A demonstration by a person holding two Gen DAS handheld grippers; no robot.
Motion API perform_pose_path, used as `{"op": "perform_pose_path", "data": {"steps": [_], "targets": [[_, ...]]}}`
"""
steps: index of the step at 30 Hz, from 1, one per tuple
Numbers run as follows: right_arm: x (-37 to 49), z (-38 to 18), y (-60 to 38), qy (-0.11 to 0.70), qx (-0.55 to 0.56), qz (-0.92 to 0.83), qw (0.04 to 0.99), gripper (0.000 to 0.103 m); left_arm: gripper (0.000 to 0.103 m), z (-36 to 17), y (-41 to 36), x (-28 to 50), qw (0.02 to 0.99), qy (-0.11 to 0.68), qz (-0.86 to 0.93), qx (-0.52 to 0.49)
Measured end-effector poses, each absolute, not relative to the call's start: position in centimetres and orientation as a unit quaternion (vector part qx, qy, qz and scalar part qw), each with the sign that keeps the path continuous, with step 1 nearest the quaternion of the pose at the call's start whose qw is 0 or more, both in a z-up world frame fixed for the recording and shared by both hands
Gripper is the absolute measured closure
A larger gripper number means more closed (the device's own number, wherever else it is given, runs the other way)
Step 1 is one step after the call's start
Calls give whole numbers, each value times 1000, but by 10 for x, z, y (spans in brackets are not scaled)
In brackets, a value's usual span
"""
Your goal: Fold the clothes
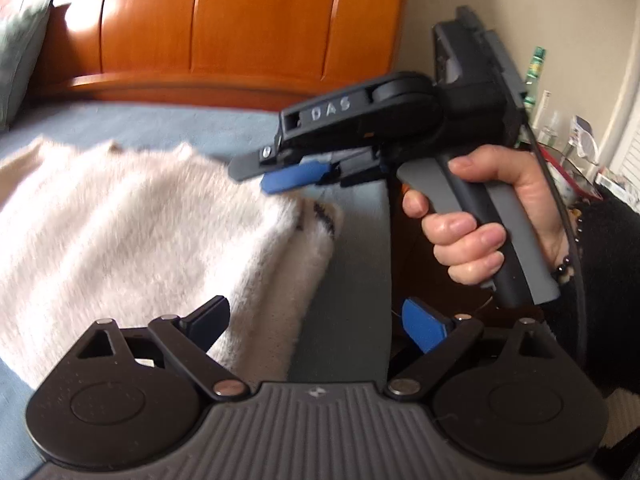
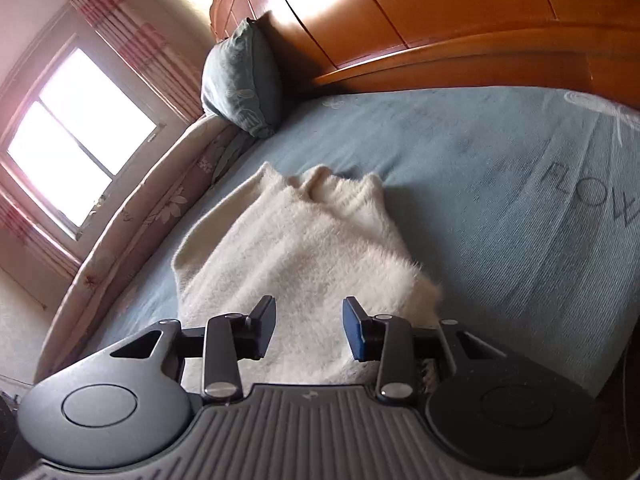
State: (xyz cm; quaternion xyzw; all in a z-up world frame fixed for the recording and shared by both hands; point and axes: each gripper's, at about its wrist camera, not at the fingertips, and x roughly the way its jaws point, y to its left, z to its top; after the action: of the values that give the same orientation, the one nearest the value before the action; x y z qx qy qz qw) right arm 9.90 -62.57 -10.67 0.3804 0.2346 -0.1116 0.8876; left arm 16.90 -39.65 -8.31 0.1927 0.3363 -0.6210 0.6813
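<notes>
A cream fluffy sweater (image 1: 140, 220) (image 2: 296, 256) lies partly folded on the blue bed sheet (image 2: 480, 200). A small patch with dark marks (image 1: 324, 212) shows at its right edge. My left gripper (image 1: 316, 324) stands open wide, low over the near right corner of the sweater, with nothing between its pads. My right gripper (image 2: 310, 330) is open to a narrower gap over the sweater's near end, and the fabric lies below the pads, not pinched. In the left wrist view the right gripper (image 1: 260, 176) is held by a hand (image 1: 472, 232), its tips at the sweater's right edge.
A wooden headboard (image 2: 440, 20) runs along the far side of the bed. A teal pillow (image 2: 240, 80) leans in the corner by a window (image 2: 72, 136). To the right of the bed stands a cluttered side table (image 1: 580, 152) with a green bottle (image 1: 534, 76).
</notes>
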Motion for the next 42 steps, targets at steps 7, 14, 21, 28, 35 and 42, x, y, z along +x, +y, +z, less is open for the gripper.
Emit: {"op": "perform_pose_path", "data": {"steps": [7,14,21,28,35,42], "targets": [[82,-122,-651,256,385,-172,870,79,10,-87,-376,183,685,396,-593,151],[74,-97,-640,235,387,-141,880,65,10,-63,-345,195,715,380,-580,87],[86,-117,-605,299,352,-86,883,63,10,-70,-338,189,732,386,-548,120],[69,-94,-580,308,302,-62,900,66,10,-68,-303,188,759,398,-502,113],[84,-118,-536,371,204,-55,904,67,10,-70,-293,191,770,404,-481,114],[69,-102,-548,330,232,-58,913,64,10,-68,-292,186,769,395,-487,124]]}}
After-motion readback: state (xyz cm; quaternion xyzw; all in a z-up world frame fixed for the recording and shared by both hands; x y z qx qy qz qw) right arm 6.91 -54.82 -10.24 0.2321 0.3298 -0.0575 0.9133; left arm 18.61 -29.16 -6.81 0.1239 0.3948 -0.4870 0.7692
